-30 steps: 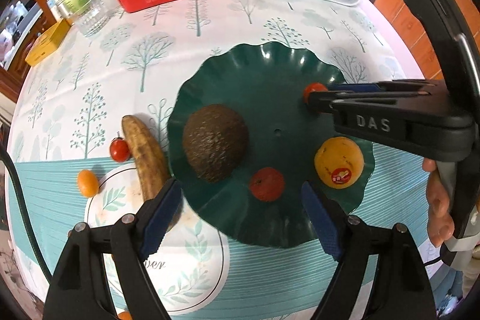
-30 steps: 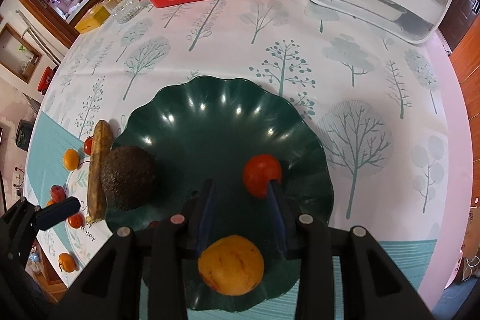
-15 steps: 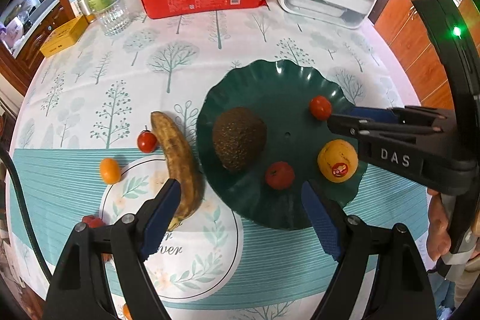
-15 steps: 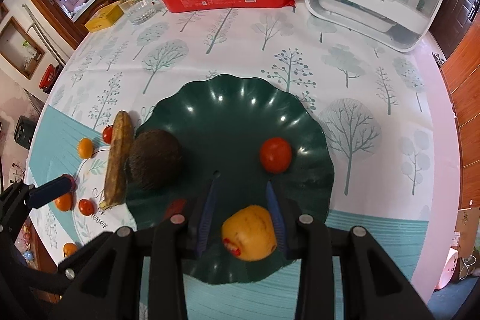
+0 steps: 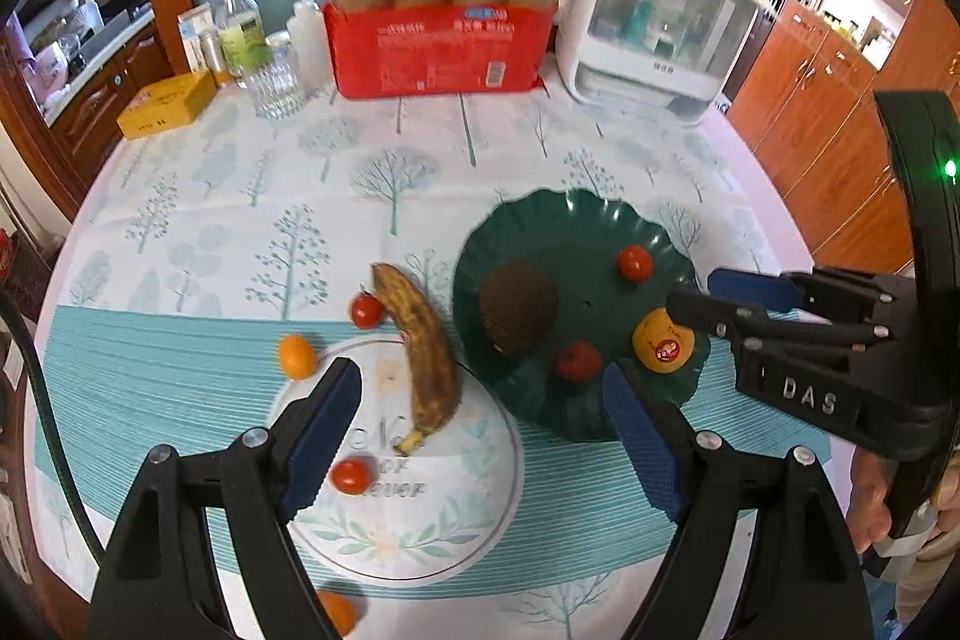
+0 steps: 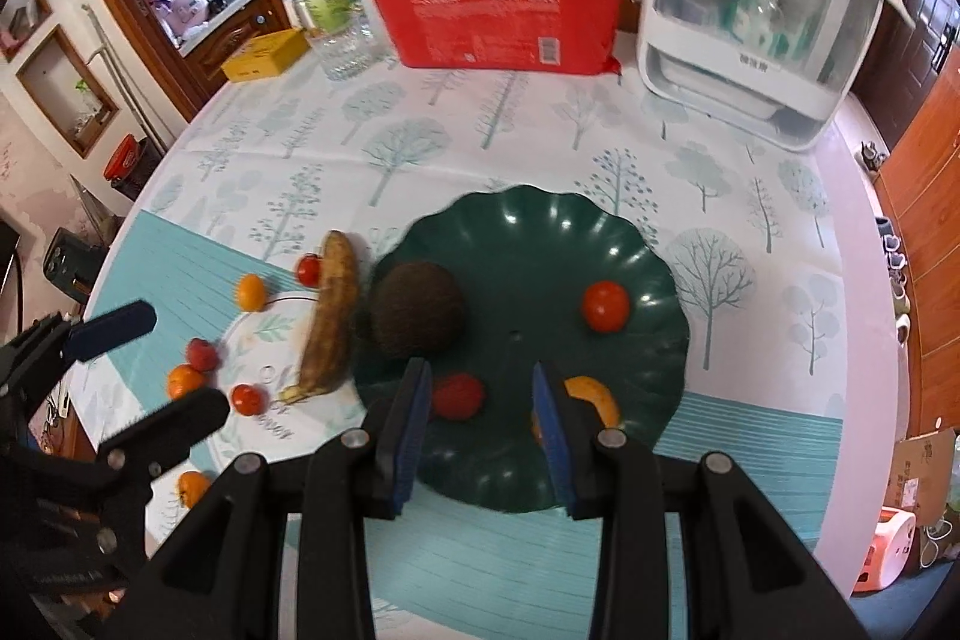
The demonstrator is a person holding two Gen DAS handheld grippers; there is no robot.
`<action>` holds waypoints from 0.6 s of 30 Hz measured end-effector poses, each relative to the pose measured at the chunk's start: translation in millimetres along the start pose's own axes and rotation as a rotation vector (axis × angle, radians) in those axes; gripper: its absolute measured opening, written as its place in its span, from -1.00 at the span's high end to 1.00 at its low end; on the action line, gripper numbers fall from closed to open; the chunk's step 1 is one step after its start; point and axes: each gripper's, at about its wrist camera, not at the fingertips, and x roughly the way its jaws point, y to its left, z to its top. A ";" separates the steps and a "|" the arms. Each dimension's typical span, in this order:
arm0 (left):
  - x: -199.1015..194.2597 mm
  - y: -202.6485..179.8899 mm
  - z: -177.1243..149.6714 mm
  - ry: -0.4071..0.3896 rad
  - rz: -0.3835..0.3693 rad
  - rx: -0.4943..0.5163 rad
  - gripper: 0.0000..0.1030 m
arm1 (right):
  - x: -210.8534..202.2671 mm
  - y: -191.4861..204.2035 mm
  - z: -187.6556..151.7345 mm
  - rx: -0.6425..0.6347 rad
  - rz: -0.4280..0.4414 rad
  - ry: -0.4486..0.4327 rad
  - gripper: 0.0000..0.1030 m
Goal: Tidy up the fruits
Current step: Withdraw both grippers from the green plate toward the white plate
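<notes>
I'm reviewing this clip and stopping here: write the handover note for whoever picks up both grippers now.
Left gripper: open, empty, above the banana.
Right gripper: jaws part open, nothing between the pads, above the near side of the green plate.
On the plate: avocado, tomato, a red fruit, stickered orange fruit.
Left on the tablecloth: banana, three small oranges such as, two cherry tomatoes such as, one more small red fruit.
Next: probably the banana.
</notes>
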 end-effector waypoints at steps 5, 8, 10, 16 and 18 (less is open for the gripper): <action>-25.2 28.2 -5.9 -0.046 0.000 0.016 -0.64 | -12.4 34.1 -3.7 0.000 0.000 -0.021 0.30; -38.2 55.4 -11.7 -0.068 0.009 0.025 -0.65 | -16.1 57.3 -4.8 0.023 -0.006 -0.033 0.30; -42.6 70.7 -15.2 -0.074 0.009 0.022 -0.66 | -16.7 68.6 -5.2 0.042 -0.010 -0.040 0.29; -45.4 134.3 -27.9 -0.066 -0.014 -0.019 -0.67 | -11.6 105.3 -11.1 0.092 -0.032 -0.037 0.29; -42.3 157.2 -32.2 -0.059 -0.020 -0.035 -0.67 | -7.5 118.7 -14.1 0.101 -0.050 -0.029 0.29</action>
